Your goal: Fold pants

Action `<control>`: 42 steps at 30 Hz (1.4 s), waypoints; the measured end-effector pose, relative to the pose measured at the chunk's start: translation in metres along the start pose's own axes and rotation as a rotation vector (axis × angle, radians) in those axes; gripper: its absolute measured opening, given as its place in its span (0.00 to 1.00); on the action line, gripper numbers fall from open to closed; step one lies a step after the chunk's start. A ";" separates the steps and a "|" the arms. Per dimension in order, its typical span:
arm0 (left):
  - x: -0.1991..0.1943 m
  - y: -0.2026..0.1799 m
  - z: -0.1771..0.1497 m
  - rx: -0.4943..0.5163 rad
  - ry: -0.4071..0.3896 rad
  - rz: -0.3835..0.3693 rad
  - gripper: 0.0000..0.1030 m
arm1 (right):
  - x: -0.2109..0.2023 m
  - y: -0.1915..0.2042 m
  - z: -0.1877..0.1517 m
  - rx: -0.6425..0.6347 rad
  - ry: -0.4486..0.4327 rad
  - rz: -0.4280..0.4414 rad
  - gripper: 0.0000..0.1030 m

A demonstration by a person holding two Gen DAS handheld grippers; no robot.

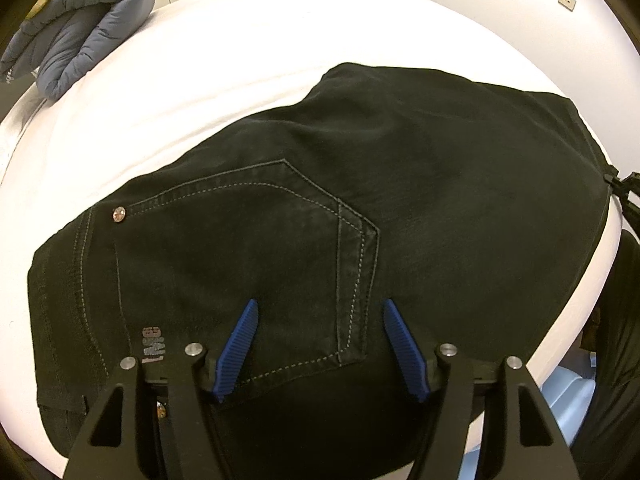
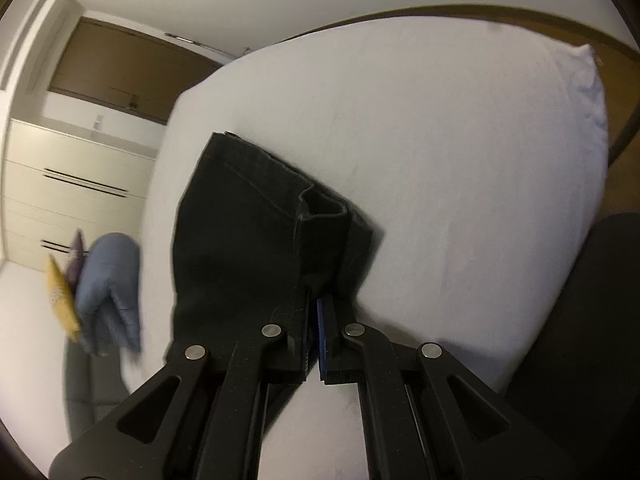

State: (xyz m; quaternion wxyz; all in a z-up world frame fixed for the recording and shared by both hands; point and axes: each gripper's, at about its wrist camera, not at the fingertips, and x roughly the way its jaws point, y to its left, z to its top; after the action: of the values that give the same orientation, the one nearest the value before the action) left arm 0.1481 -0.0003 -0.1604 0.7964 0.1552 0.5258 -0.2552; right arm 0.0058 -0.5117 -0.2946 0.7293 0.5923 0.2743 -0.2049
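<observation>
Black jeans (image 1: 304,208) lie folded on a white bed (image 1: 208,64), back pocket up. My left gripper (image 1: 318,308) is open, its blue fingertips (image 1: 244,328) hovering over the pocket near the waistband, holding nothing. In the right wrist view my right gripper (image 2: 314,304) is shut on the jeans' hem end (image 2: 320,232), which stands up slightly folded above the bed. The jeans (image 2: 236,240) stretch away from it over the white sheet (image 2: 440,168).
A folded grey-blue garment (image 1: 88,28) lies at the bed's far left; it also shows in the right wrist view (image 2: 108,292), with a yellow item (image 2: 60,300) beside it. A white pillow (image 2: 576,92) lies at the far right. Cupboards (image 2: 72,188) stand behind.
</observation>
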 end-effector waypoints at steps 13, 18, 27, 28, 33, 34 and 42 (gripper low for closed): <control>-0.025 -0.039 -0.002 0.004 -0.095 -0.056 0.66 | -0.018 0.123 -0.025 -0.303 0.013 0.038 0.13; -0.008 -0.047 -0.009 0.008 -0.035 -0.072 0.66 | 0.060 0.157 -0.086 -0.461 0.278 0.064 0.13; -0.008 -0.048 -0.027 0.012 -0.021 -0.084 0.66 | 0.055 0.117 -0.117 -0.554 0.399 -0.153 0.09; -0.009 -0.049 -0.028 0.009 -0.024 -0.085 0.66 | 0.047 0.114 -0.115 -0.532 0.402 -0.129 0.12; -0.007 -0.047 -0.028 -0.013 -0.032 -0.097 0.70 | 0.024 0.105 -0.121 -0.293 0.500 0.124 0.56; -0.008 -0.049 -0.027 -0.011 -0.032 -0.092 0.70 | 0.025 0.105 -0.124 -0.245 0.512 0.160 0.65; -0.006 -0.051 -0.024 -0.030 -0.032 -0.110 0.70 | 0.051 0.092 -0.160 -0.090 0.623 0.245 0.65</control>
State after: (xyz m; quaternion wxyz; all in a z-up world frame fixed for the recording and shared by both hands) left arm 0.0988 -0.0280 -0.1635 0.7918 0.1099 0.5244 -0.2933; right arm 0.0772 -0.3348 -0.2817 0.6550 0.6223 0.4196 0.0876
